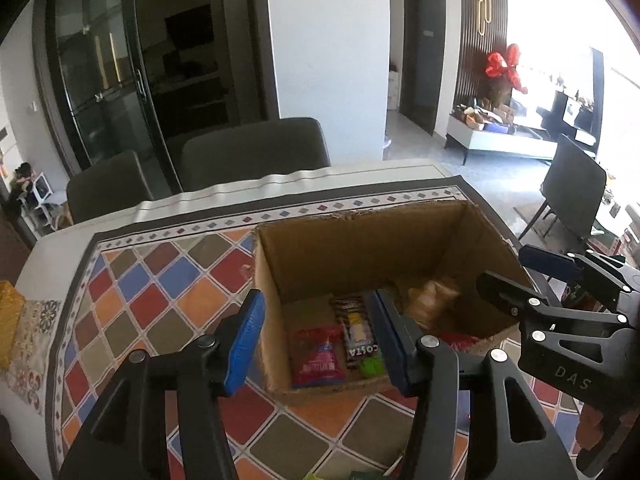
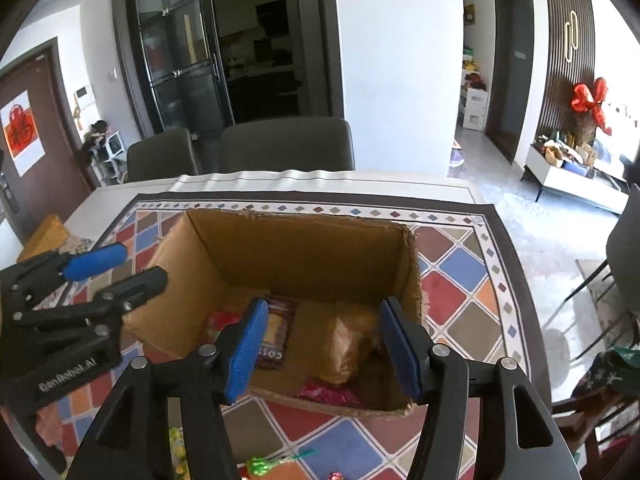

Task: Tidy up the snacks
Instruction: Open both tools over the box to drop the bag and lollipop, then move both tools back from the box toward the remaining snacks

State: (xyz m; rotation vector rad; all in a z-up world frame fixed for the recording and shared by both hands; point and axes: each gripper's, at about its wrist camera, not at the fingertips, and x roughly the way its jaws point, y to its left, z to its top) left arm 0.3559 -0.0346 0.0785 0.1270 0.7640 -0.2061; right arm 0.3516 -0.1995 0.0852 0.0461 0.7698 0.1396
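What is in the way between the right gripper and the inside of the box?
Nothing visible. The right gripper is open and empty above the cardboard box, whose top is open. Only snacks lie on the box floor, such as the brown snack packet.

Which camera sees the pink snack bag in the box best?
The left wrist view: the pink bag lies flat on the box floor, fully visible. In the right wrist view, the gripper's finger hides most of it, leaving a red sliver.
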